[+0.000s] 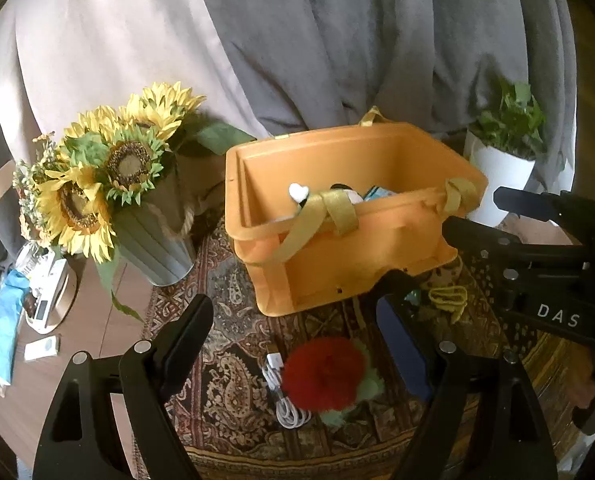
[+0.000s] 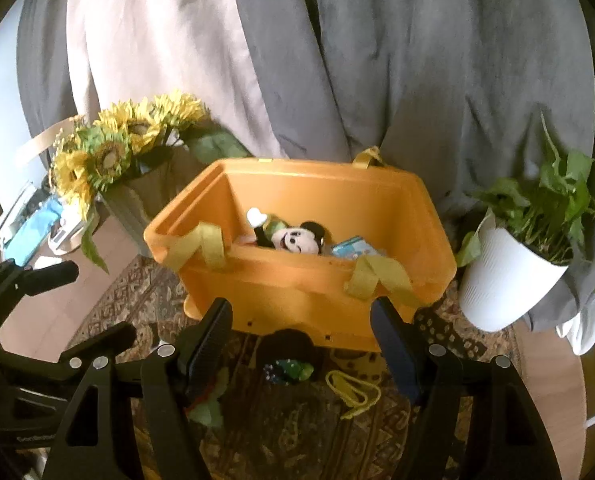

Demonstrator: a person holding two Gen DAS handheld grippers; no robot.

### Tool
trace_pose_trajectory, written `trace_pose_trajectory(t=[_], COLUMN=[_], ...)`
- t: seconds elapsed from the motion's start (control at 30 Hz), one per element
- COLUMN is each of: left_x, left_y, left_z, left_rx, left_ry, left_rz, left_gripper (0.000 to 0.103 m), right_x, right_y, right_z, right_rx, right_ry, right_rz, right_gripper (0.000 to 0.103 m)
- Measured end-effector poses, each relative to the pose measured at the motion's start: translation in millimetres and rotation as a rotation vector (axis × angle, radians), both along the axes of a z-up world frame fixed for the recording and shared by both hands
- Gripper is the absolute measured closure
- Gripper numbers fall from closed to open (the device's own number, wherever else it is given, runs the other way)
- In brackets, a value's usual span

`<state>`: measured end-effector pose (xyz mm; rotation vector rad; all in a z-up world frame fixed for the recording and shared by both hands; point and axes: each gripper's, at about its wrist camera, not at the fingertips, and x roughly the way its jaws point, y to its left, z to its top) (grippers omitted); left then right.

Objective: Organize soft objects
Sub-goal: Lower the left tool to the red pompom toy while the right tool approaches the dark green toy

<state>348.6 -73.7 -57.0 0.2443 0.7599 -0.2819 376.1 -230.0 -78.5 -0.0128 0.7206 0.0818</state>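
An orange basket (image 1: pixel 337 264) (image 2: pixel 297 292) with yellow strap handles stands on a patterned cloth (image 1: pixel 225 380). Inside it lie a mouse plush (image 2: pixel 295 238) and a light blue item (image 2: pixel 351 248). A red fluffy plush with green trim (image 1: pixel 323 372) lies on the cloth in front of the basket, just below my left gripper (image 1: pixel 293 308), which is open with nothing between its fingers. My right gripper (image 2: pixel 301 332) is open over a small dark and green toy (image 2: pixel 291 368) with a yellow cord (image 2: pixel 353 392) beside it. The pads touch nothing.
A white cable (image 1: pixel 285 400) lies left of the red plush. Sunflowers in a grey bucket (image 1: pixel 153 240) stand left of the basket, and a white pot with a green plant (image 2: pixel 505 280) stands to its right. Grey and beige curtains hang behind. Clutter sits at the far left (image 1: pixel 37 292).
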Motion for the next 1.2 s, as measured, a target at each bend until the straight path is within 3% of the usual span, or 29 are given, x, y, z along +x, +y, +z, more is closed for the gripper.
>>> trace_pose_trajectory(t=[0.7,0.93,1.2], left_x=[-17.2,-19.5,-9.4], left_y=[0.3,-3.7,-8.5], left_z=[-43.3,-54.0,-72.5], left_rx=[0.003,-0.010,-0.006], left_ry=[0.033,0.013,0.044], left_rz=[-0.024,-0.029,-0.031], left_gripper=[0.012,0.011,0.011], right_x=[-8.4,-1.0,11.3], right_y=[-4.0,-5.3,-3.3], right_z=[-51.6,-65.4,-83.0], right_rx=[0.009,0.023,0.020], right_ry=[0.095,0.118,0.147], right_rz=[0.027,0.033,0.048], right_gripper=[0.031,0.031,0.031])
